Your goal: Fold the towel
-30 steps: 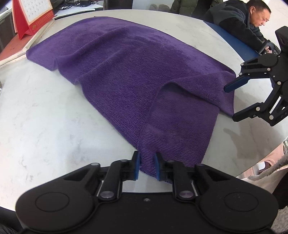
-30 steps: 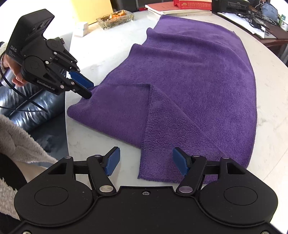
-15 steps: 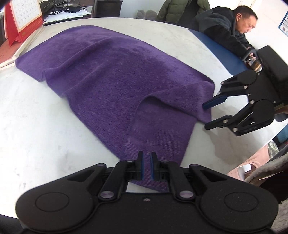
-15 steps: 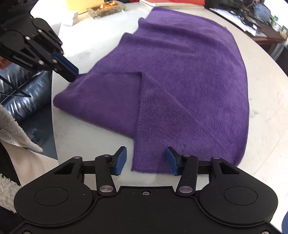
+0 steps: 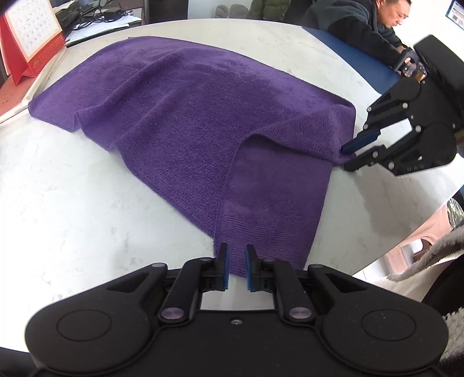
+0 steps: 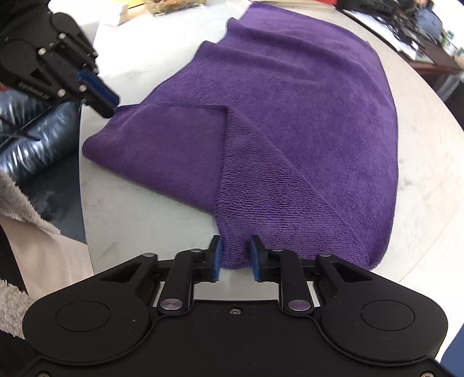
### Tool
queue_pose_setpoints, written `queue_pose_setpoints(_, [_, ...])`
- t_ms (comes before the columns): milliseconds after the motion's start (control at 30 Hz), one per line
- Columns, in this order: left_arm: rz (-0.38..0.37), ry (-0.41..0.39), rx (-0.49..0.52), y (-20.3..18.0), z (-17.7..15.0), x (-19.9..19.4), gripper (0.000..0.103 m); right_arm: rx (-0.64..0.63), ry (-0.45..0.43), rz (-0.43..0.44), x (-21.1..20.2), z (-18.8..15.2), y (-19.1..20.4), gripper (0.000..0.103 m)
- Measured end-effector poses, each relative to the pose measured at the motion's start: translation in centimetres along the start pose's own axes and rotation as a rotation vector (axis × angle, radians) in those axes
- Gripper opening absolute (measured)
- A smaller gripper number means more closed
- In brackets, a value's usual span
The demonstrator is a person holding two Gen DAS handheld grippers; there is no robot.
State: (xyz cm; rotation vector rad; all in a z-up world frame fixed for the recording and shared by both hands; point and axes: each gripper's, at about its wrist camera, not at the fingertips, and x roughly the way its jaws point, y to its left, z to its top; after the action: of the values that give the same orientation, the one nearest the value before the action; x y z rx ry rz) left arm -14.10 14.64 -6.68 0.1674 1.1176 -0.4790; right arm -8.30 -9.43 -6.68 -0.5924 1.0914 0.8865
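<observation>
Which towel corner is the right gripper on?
On the white marble table lies one purple towel. The right gripper bites its near edge, where a ribbed flap folds diagonally over the plush pile.

Looks like an office: red desk calendar (image 5: 29, 40), papers & cables (image 6: 406, 23), seated person (image 5: 359, 26) at blue desk (image 5: 356, 61).

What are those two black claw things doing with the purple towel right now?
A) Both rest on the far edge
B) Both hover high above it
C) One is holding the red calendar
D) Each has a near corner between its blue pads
D: the left gripper and the right gripper each have a near corner of the purple towel between their pads.
</observation>
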Motion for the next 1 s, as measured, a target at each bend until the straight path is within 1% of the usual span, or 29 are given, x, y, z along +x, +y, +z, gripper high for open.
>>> queue_pose_setpoints(67, [0.006,0.003,0.007,0.4,0.0,0.2,0.014,0.015,0.005,0.005,0.1,0.1,-0.1,0.019])
queue_pose_setpoints(200, [-0.015,0.006,0.012,1.2,0.1,0.5,0.017,0.041,0.006,0.017,0.0,0.5,-0.3,0.02])
queue_pose_setpoints(267, [-0.026,0.013,0.023,1.3,0.1,0.7,0.021,0.039,0.005,0.012,0.0,0.7,-0.2,0.026])
queue_pose_setpoints(333, [-0.035,0.034,0.043,1.2,0.1,1.3,0.021,0.039,0.005,0.008,0.1,0.9,-0.1,0.027])
queue_pose_setpoints(433, [-0.049,0.029,0.052,1.3,0.2,1.4,0.024,0.033,0.014,0.004,0.4,1.1,0.1,0.031])
queue_pose_setpoints(500, [-0.06,0.024,0.046,1.4,0.2,1.4,0.024,0.033,0.021,0.003,0.6,1.2,0.1,0.034])
queue_pose_setpoints(600, [-0.067,0.022,0.039,1.6,0.2,1.5,0.023,0.021,0.023,-0.005,0.8,1.1,0.3,0.034])
queue_pose_setpoints(667, [-0.065,0.023,0.025,1.7,0.2,1.6,0.012,0.025,0.018,-0.004,0.8,1.1,0.3,0.034])
queue_pose_setpoints(700, [-0.073,0.027,0.012,1.8,0.3,1.7,0.009,0.022,0.017,-0.003,0.8,1.0,0.3,0.034])
queue_pose_setpoints(800, [-0.088,0.028,-0.008,1.9,0.4,1.8,0.005,0.0,0.02,-0.009,0.8,0.9,0.2,0.03])
queue_pose_setpoints(833, [-0.091,0.027,-0.013,1.8,0.4,1.8,0.004,-0.006,0.022,-0.012,0.8,0.9,0.2,0.025])
queue_pose_setpoints(867, [-0.108,0.022,-0.019,1.7,0.4,1.7,0.004,-0.01,0.024,-0.016,0.8,0.9,0.1,0.016])
queue_pose_setpoints(933, [-0.141,0.011,-0.031,1.6,0.4,1.3,0.003,-0.011,0.02,-0.013,0.7,0.9,-0.2,0.004])
queue_pose_setpoints(1000, [-0.167,-0.006,-0.016,0.2,0.7,0.8,0.003,-0.037,0.019,-0.023,0.5,0.9,-0.2,0.004])
